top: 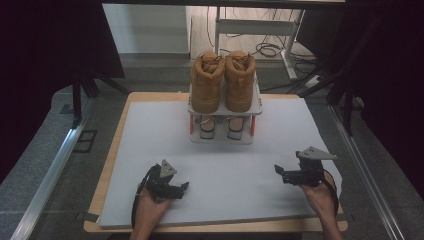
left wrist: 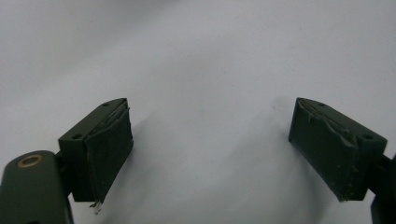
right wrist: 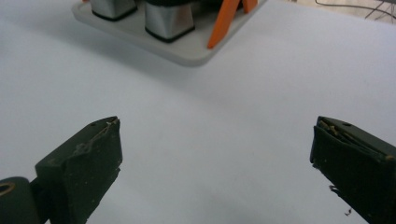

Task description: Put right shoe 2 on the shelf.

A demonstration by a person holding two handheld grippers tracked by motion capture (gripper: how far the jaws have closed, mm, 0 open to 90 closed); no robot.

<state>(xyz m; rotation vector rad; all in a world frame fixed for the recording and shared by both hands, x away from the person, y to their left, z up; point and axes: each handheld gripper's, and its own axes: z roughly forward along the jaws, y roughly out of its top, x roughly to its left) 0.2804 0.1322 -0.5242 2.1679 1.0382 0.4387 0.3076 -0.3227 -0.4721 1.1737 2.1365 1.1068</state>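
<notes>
- The left gripper rests low on the white sheet of the tabletop, held in the person's left hand, its jaws spread wide with nothing between them.
- In the left gripper view, bare white sheet lies between and ahead of its two black pads.
- The right gripper is held just above the sheet in the right hand, a grey three-cornered plate on top; its jaws also stand released and empty.
- The two grippers are well apart, each pointing inward toward the other.
- The rack, a small white two-level stand with orange legs, stands well ahead of both grippers, between their lines, forward and right of the left one, forward and left of the right one.
- A pair of tan boots sits side by side on the rack's upper level, heels toward the grippers.
- A second pair of shoes sits on the lower level, under the boots.
- In the right gripper view the rack's base lies ahead and slightly left of the jaws, with two silvery shoe ends and an orange leg on it.
- Neither gripper touches the rack or any shoe.
</notes>
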